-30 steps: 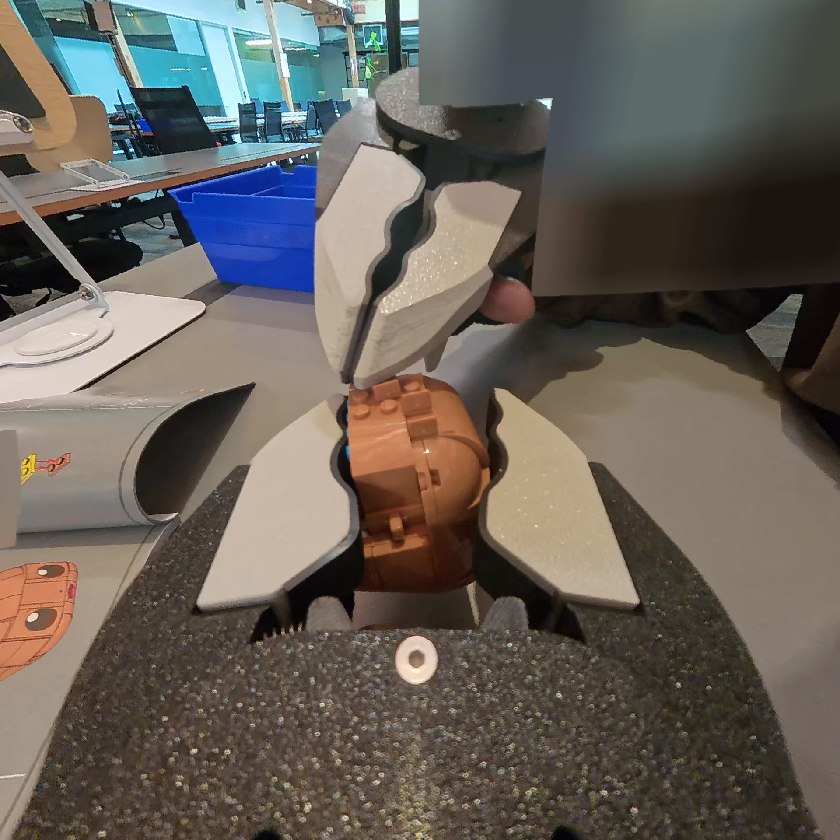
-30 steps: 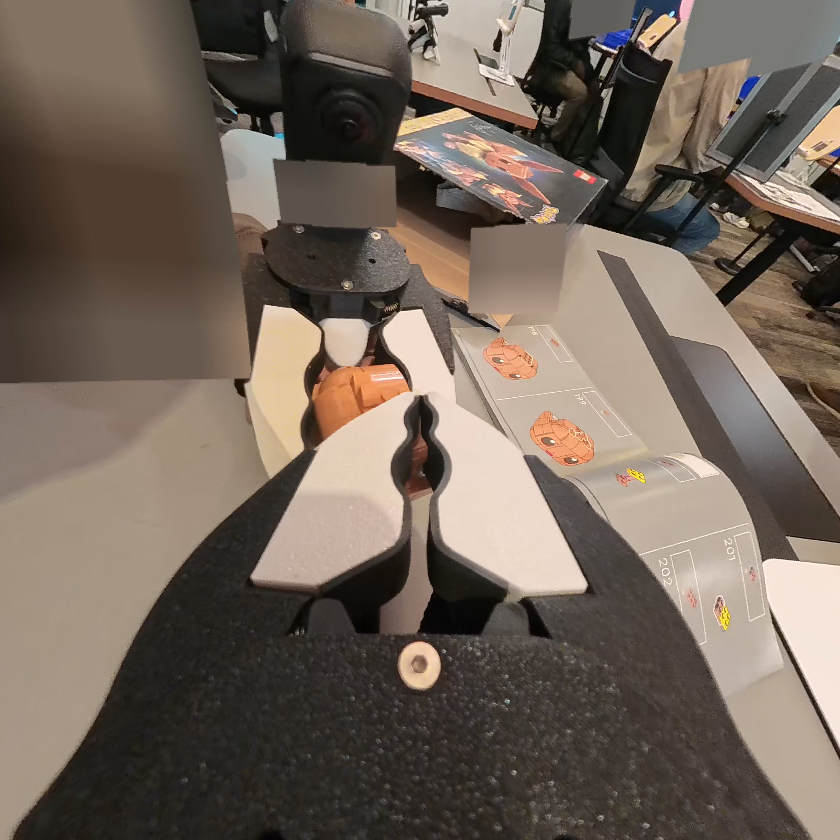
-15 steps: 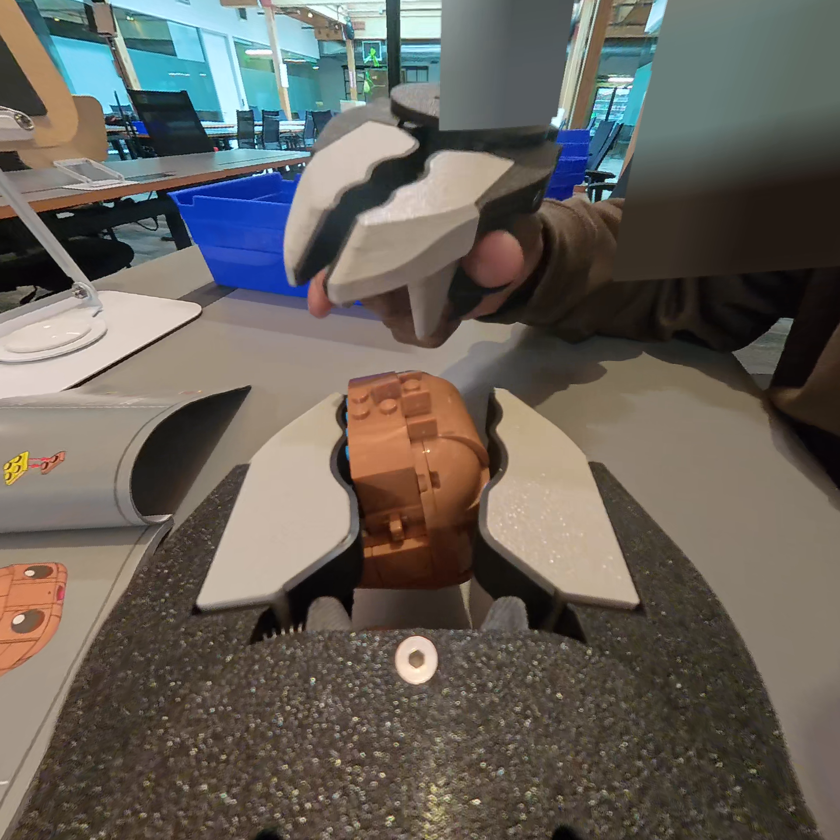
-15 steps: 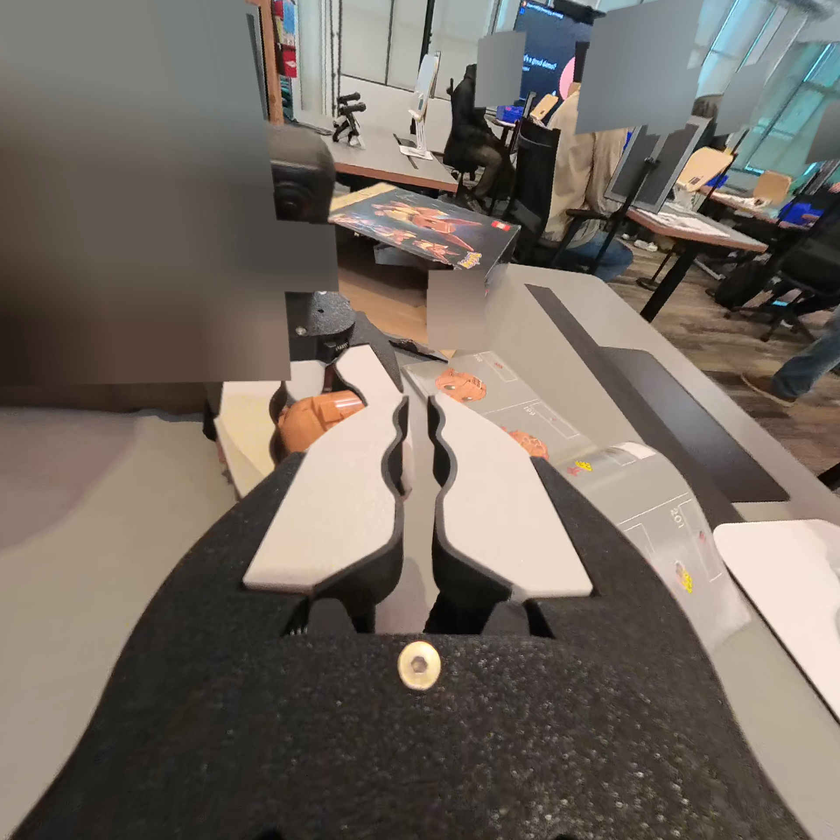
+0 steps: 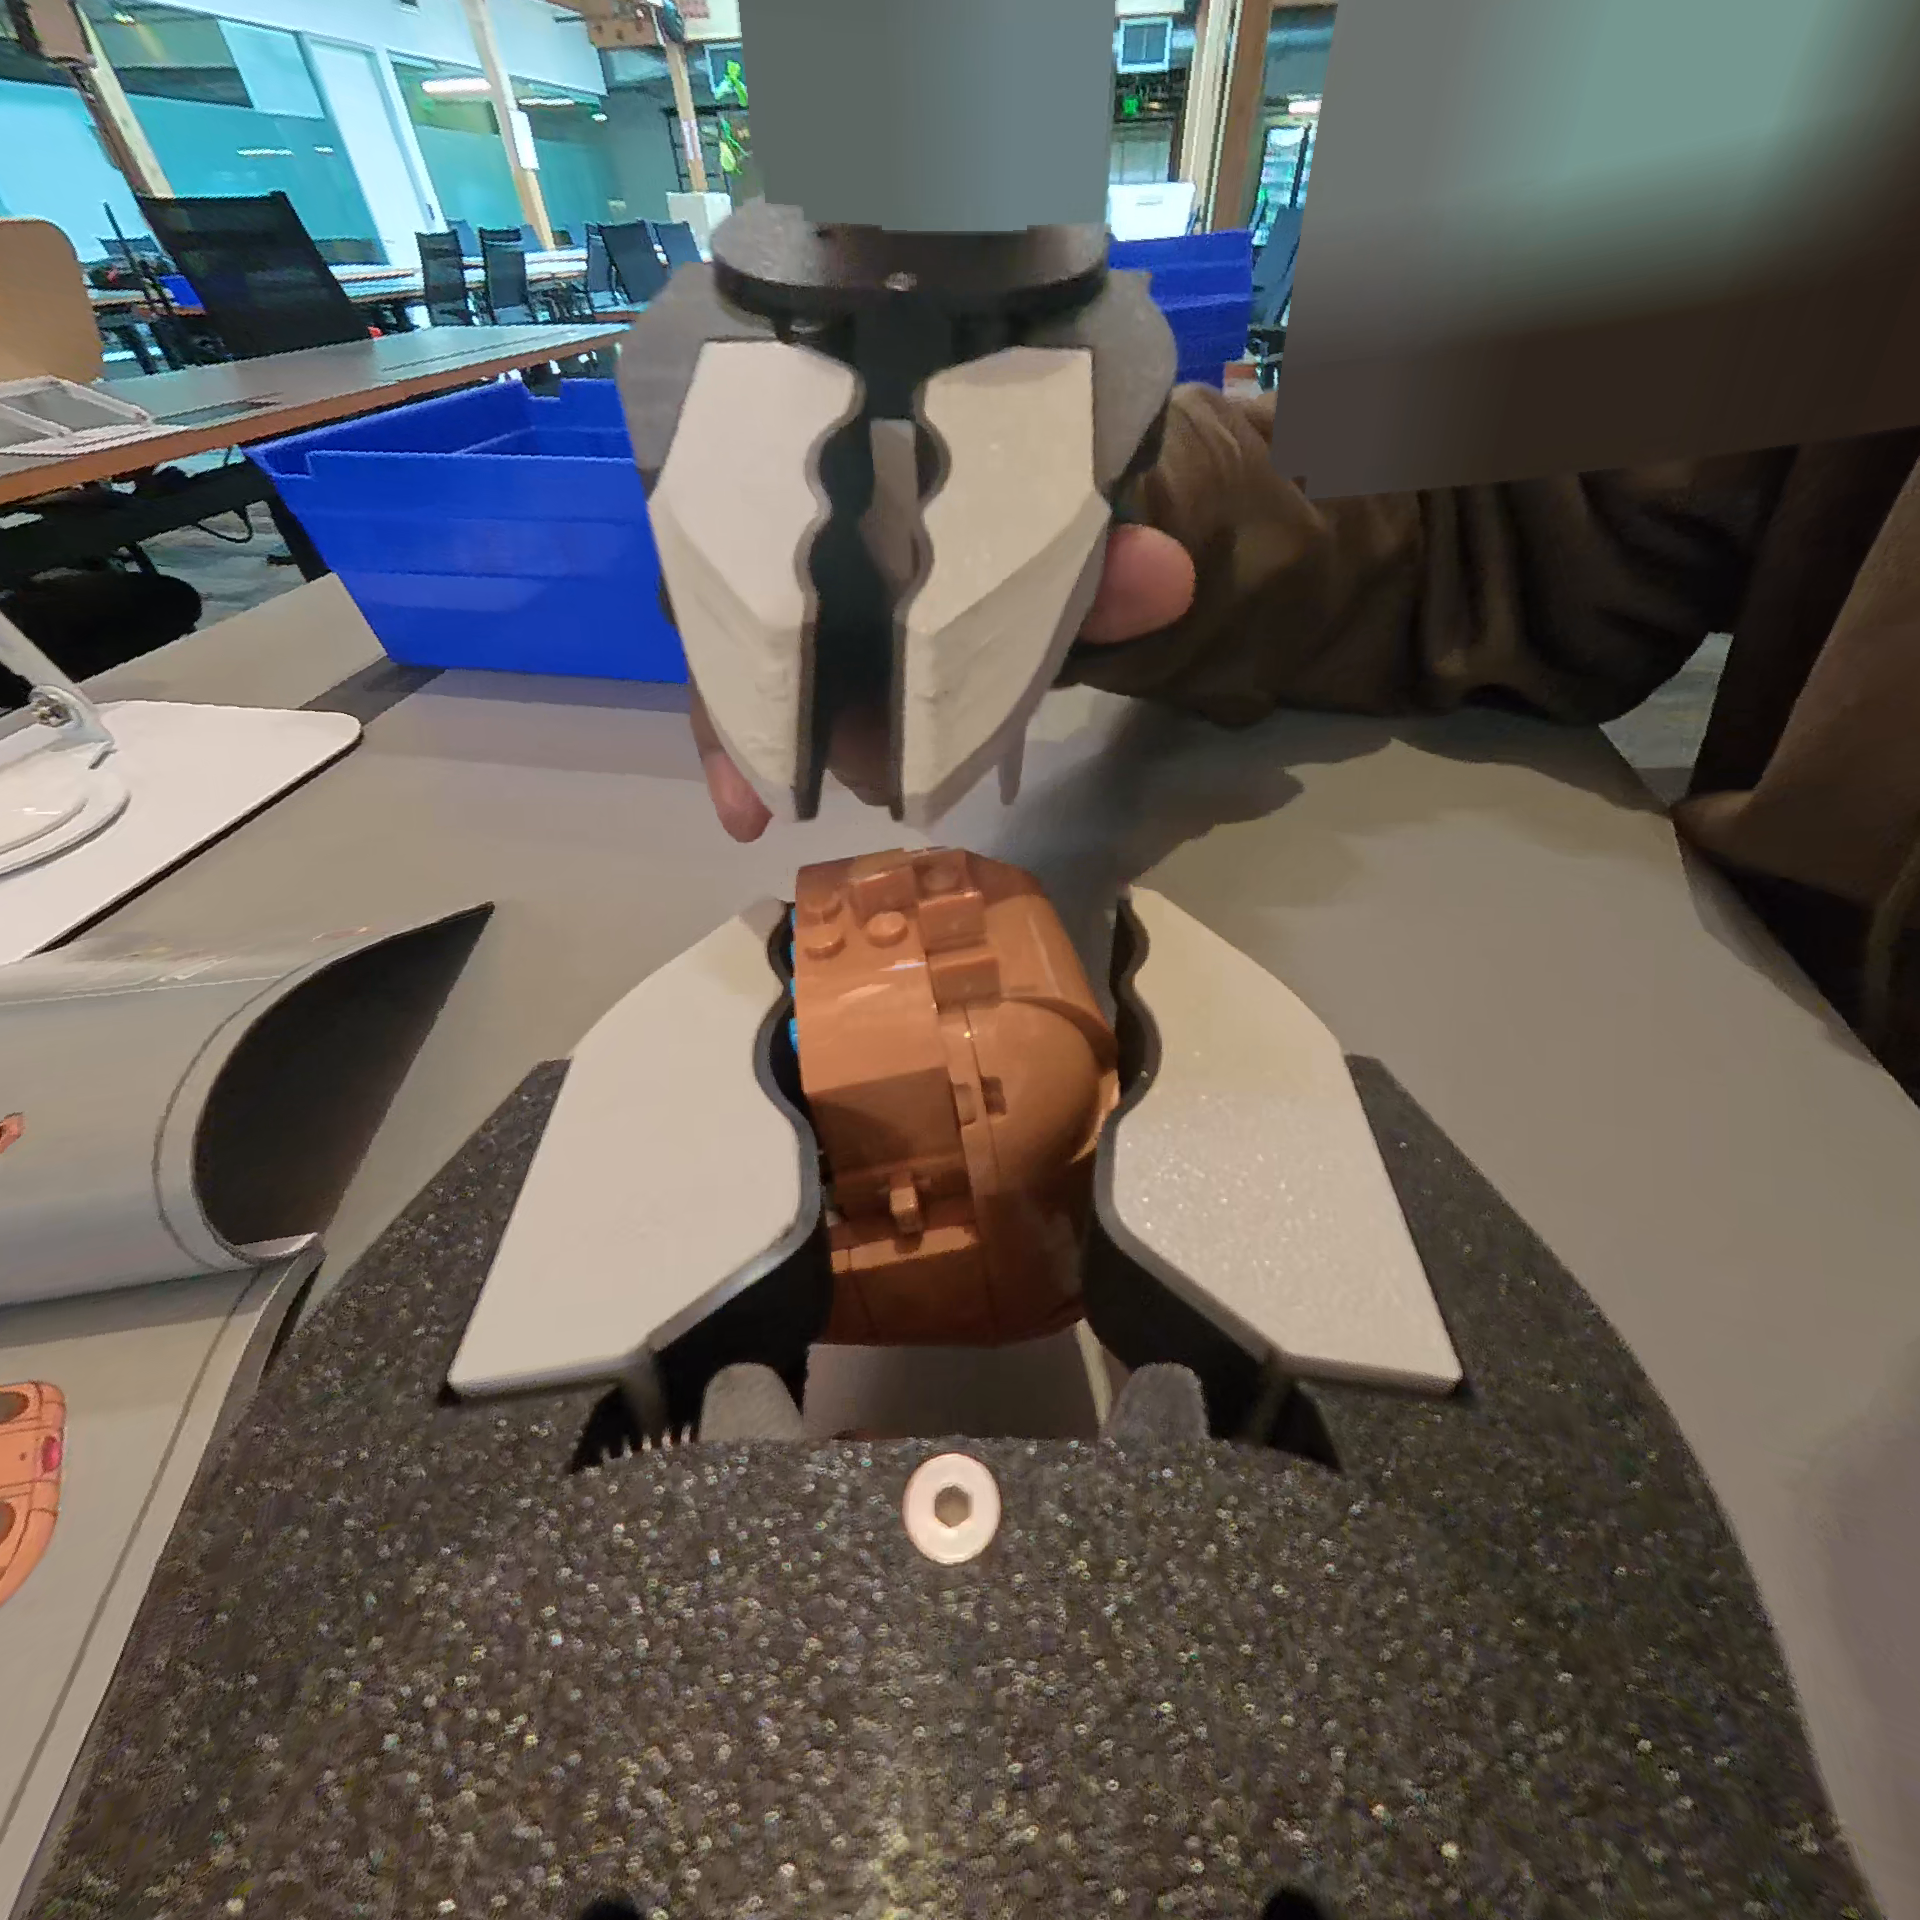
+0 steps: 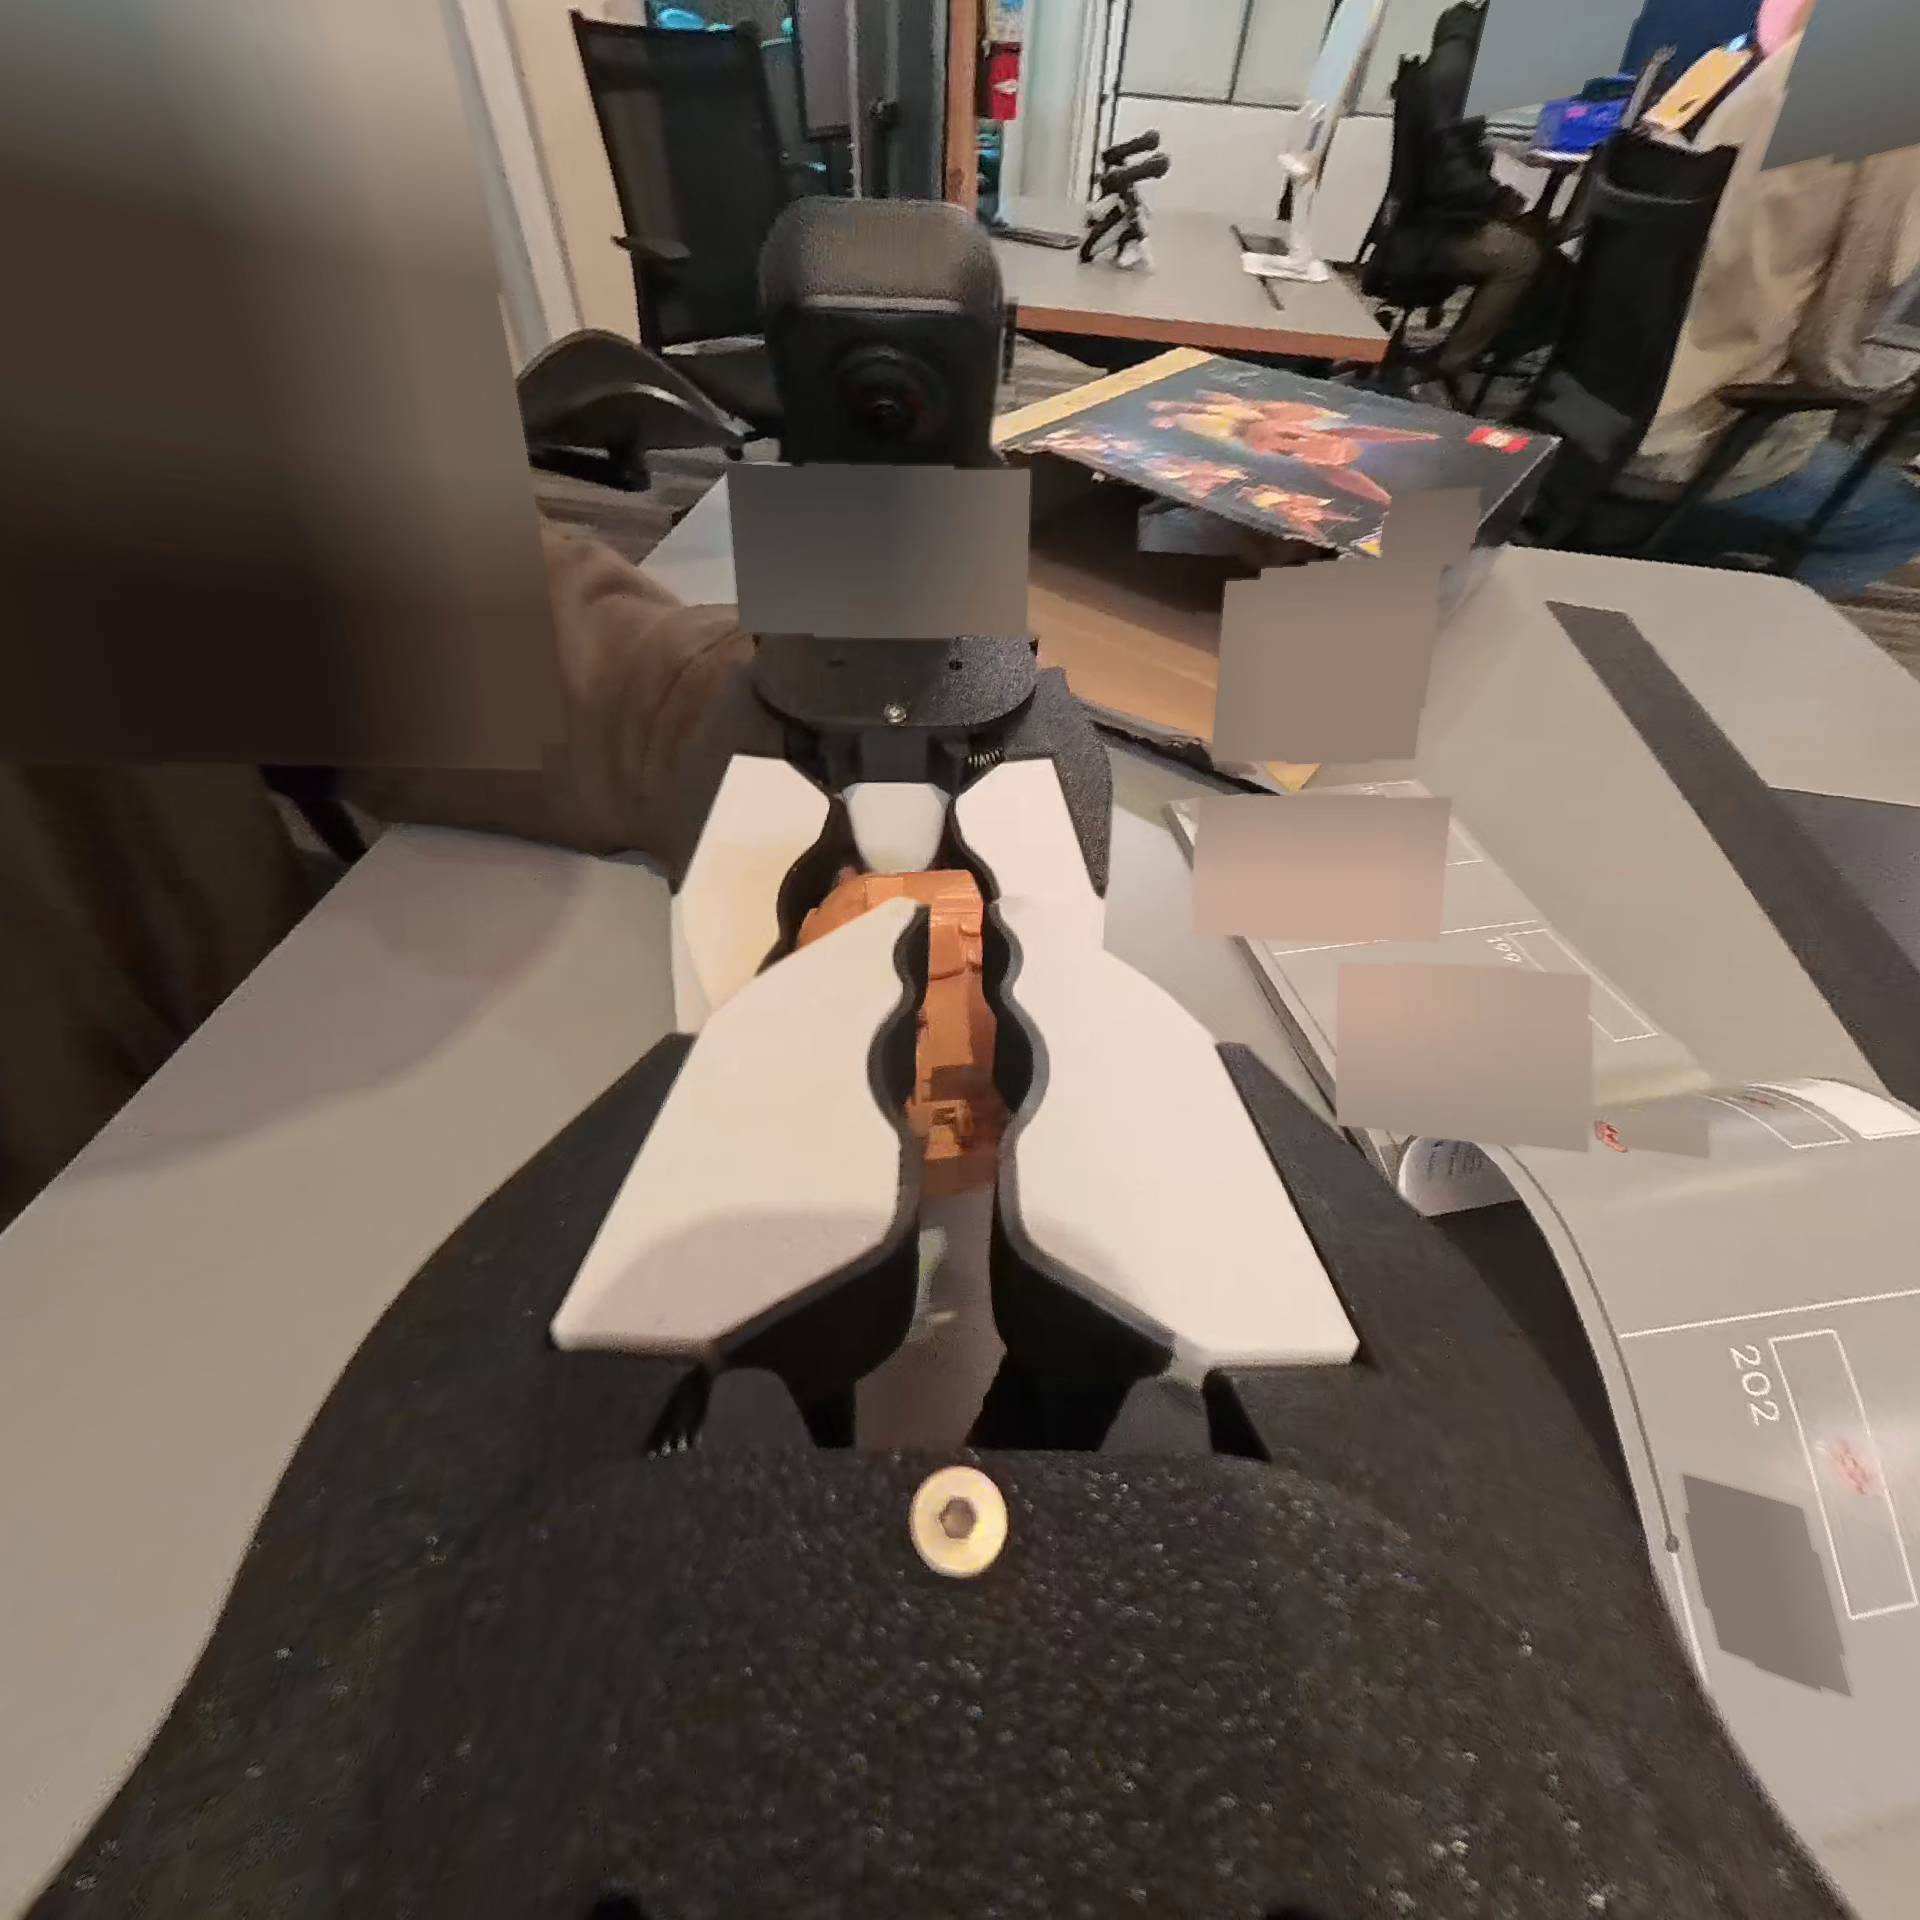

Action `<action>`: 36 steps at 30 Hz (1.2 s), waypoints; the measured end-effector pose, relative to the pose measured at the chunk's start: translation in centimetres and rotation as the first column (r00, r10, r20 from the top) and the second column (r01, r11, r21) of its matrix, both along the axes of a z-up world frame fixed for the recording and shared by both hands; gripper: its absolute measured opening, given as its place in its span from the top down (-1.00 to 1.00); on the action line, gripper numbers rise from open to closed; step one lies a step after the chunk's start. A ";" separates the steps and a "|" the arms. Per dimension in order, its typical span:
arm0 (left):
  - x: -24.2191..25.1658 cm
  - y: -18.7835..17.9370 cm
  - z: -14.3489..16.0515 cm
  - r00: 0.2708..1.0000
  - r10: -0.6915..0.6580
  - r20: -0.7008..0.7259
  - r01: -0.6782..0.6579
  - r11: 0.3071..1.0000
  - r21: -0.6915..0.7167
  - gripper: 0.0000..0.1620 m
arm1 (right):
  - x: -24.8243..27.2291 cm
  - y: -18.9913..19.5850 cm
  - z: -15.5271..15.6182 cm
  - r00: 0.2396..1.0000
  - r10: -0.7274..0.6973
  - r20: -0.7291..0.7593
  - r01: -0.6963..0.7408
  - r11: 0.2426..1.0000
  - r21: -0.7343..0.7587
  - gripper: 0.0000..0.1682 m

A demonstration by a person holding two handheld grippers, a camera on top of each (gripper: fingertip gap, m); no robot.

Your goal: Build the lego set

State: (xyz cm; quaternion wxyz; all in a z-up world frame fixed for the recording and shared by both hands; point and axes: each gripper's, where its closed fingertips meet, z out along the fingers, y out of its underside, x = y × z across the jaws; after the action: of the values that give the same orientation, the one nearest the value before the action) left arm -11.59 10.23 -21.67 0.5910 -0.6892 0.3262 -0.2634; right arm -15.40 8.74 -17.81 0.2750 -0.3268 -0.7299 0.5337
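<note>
A brown lego model (image 5: 956,1122) with studs on its far end sits clamped between the fingers of my left gripper (image 5: 951,914), just above the grey table. My right gripper (image 5: 852,805) faces it from the far side, tips pointing down just beyond the model's studded end. Its fingers stand a narrow gap apart and hold nothing. In the right wrist view, my right gripper (image 6: 951,920) looks over the model (image 6: 951,1039), which shows through the gap. The left gripper's fingers (image 6: 738,862) flank the model there.
An open instruction booklet (image 5: 104,1091) lies left of the left gripper and also shows in the right wrist view (image 6: 1714,1299). A blue bin (image 5: 468,540) and a white stand base (image 5: 177,769) stand behind. The lego box (image 6: 1278,447) sits at the table's far end. A person's sleeve (image 5: 1455,582) rests on the table. The grippers' ends are close to 5 cm from one another.
My right gripper lifted off the model's studded end, swung up, then came back to face it, and its fingers parted slightly. The left gripper kept hold of the model.
</note>
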 end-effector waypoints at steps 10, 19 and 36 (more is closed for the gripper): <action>0.5 -0.3 -0.5 0.999 -0.031 -0.039 0.030 1.000 -0.004 0.30 | 0.5 -0.7 -1.0 0.990 0.126 0.070 -0.129 0.990 0.047 0.88; 0.8 -0.5 -0.7 0.997 -0.045 -0.060 0.045 0.999 -0.006 0.30 | 0.8 -1.1 -1.4 0.971 0.194 0.142 -0.199 0.980 0.022 0.91; 0.1 0.1 -0.4 0.996 0.035 -0.082 -0.030 0.998 0.058 0.30 | 0.2 -0.8 -1.1 0.989 0.068 0.129 -0.064 0.997 -0.038 0.92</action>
State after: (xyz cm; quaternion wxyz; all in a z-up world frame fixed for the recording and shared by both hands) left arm -11.50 10.36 -22.05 0.6005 -0.6876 0.3466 -0.2154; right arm -15.17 7.92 -18.95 0.2034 -0.3414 -0.7475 0.5323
